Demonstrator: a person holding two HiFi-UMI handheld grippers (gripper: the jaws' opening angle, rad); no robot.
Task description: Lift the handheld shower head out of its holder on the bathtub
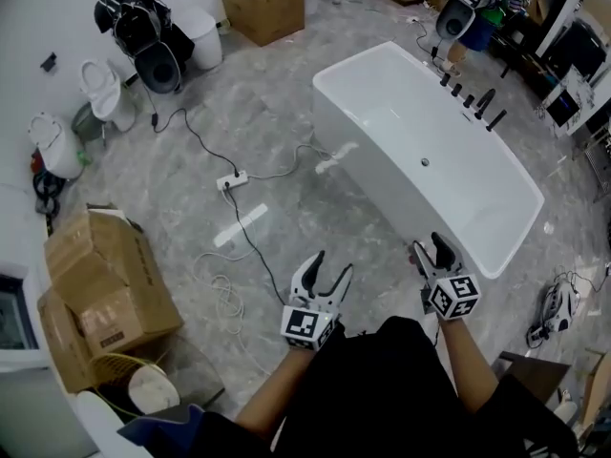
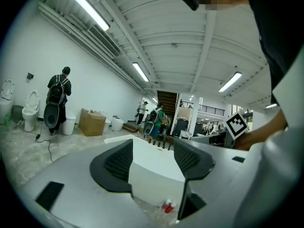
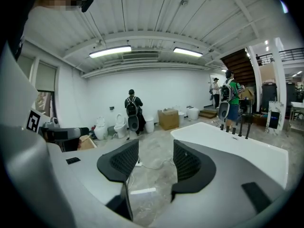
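A white freestanding bathtub (image 1: 496,246) stands on the marble floor ahead and to my right. Along its far rim runs a row of black tap fittings (image 1: 456,90), and the slanted black handheld shower head (image 1: 487,103) sits at their right end. In the left gripper view the fittings (image 2: 161,144) are small and far off; in the right gripper view they are (image 3: 237,127) on the tub's rim (image 3: 247,148). My left gripper (image 1: 330,265) (image 2: 153,148) is open and empty above the floor, short of the tub. Beside the tub's near end my right gripper (image 1: 429,246) (image 3: 156,148) is also open and empty.
A power strip (image 1: 232,180) with trailing cables lies on the floor left of the tub. Cardboard boxes (image 1: 105,284) and a basket (image 1: 134,380) stand at the near left. Toilets (image 1: 105,89) line the far wall, where a person with a backpack (image 1: 143,17) stands. Tools (image 1: 554,308) lie at the right.
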